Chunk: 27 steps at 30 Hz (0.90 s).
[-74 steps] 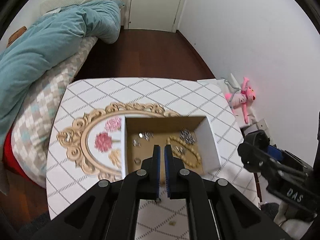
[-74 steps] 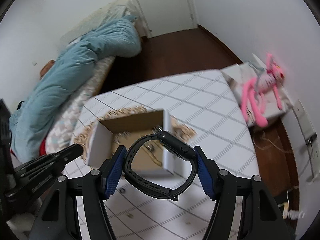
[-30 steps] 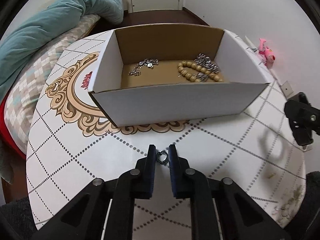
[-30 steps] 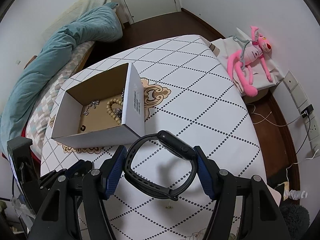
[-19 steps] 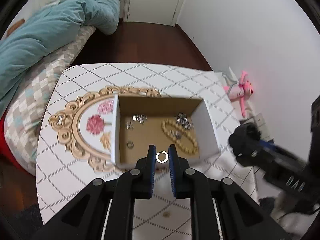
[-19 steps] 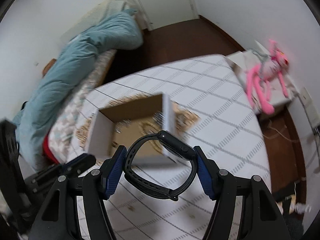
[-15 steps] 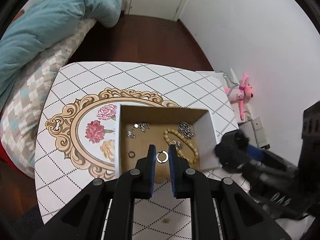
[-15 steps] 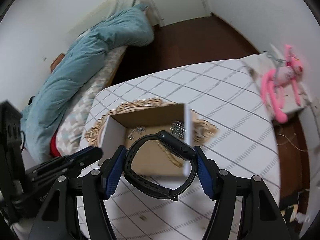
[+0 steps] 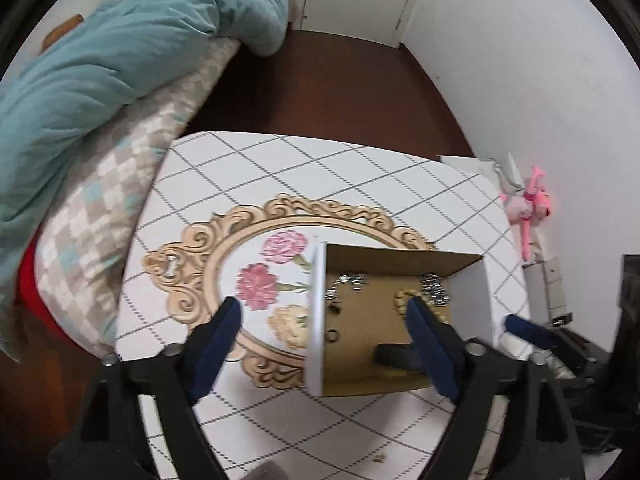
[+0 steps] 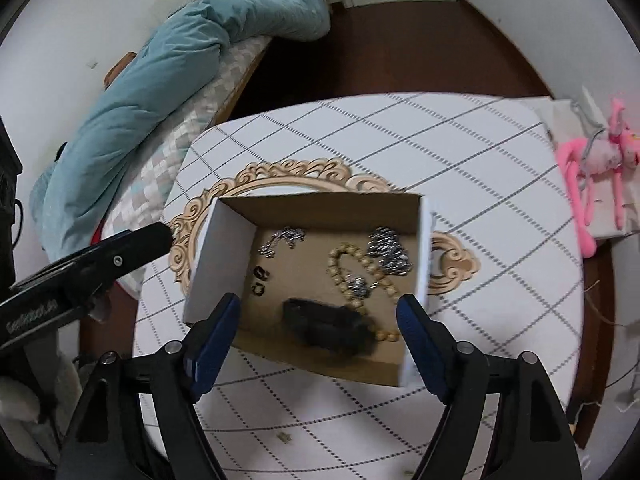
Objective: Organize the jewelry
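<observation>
Both grippers are spread wide with nothing between their fingers: left gripper (image 9: 322,320), right gripper (image 10: 318,318). The right wrist view shows the black watch (image 10: 328,326) lying in the cardboard box (image 10: 224,248) at lower centre, beside the bead bracelet (image 10: 352,276); the left view shows only a sliver of it.

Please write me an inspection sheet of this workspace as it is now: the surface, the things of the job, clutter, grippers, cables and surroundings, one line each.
Surface: table with a white diamond-pattern cloth and a gold floral frame print.
Job's things: open cardboard box holding a black watch, a beaded bracelet, silver chains and two small rings.
Clutter: small crumbs on the cloth near the front edge.
Grippers: left gripper open, empty; right gripper open, empty, above the box.
Cables: thin wires past the table's right edge.
Surroundings: bed with teal duvet, pink plush toy, white door, dark wooden floor.
</observation>
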Tool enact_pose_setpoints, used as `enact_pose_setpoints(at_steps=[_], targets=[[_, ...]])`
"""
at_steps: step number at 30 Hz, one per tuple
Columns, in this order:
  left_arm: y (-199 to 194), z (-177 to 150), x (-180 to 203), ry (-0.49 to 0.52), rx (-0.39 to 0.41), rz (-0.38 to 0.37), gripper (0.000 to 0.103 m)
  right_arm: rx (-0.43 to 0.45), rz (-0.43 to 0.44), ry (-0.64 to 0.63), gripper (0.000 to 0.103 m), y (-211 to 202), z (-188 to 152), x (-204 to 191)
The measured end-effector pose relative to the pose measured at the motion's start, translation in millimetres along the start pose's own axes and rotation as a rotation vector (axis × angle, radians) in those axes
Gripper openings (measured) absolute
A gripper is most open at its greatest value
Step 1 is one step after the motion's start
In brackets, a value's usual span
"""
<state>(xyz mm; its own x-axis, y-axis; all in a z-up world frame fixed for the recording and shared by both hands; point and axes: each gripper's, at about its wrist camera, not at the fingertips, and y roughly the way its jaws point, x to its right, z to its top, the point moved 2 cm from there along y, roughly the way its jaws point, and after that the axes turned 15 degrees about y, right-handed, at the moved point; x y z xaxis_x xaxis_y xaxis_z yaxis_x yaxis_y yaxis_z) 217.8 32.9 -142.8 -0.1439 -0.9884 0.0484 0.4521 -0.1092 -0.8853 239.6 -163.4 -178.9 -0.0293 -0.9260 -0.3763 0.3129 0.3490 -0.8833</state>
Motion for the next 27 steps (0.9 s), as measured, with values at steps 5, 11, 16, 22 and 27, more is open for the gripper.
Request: enact_pose_setpoints(at_steps=[5,11,16,22,27], targets=[[0,-14,2,0.019,0.024,0.069,0.103,0.085,-0.171,-0.023,0.102,-11,-6,10],[-3,-28,10,0.053,0.047,0.153,0.103,0.109,-0.271,-0.032,0.103,-12,-12,19],[-18,-29,15,0.055,0.069,0.158,0.103,0.151,-0.257,-0.033,0.103,-33,-16,15],[-47,-39,26,0.072,0.104,0.186,0.103,0.218,-0.241,-0.018,0.103,-72,-31,9],[-50,-71,41,0.084,0.062,0.206,0.103,0.208,-0.261,0.049,0.103,-83,-66,35]])
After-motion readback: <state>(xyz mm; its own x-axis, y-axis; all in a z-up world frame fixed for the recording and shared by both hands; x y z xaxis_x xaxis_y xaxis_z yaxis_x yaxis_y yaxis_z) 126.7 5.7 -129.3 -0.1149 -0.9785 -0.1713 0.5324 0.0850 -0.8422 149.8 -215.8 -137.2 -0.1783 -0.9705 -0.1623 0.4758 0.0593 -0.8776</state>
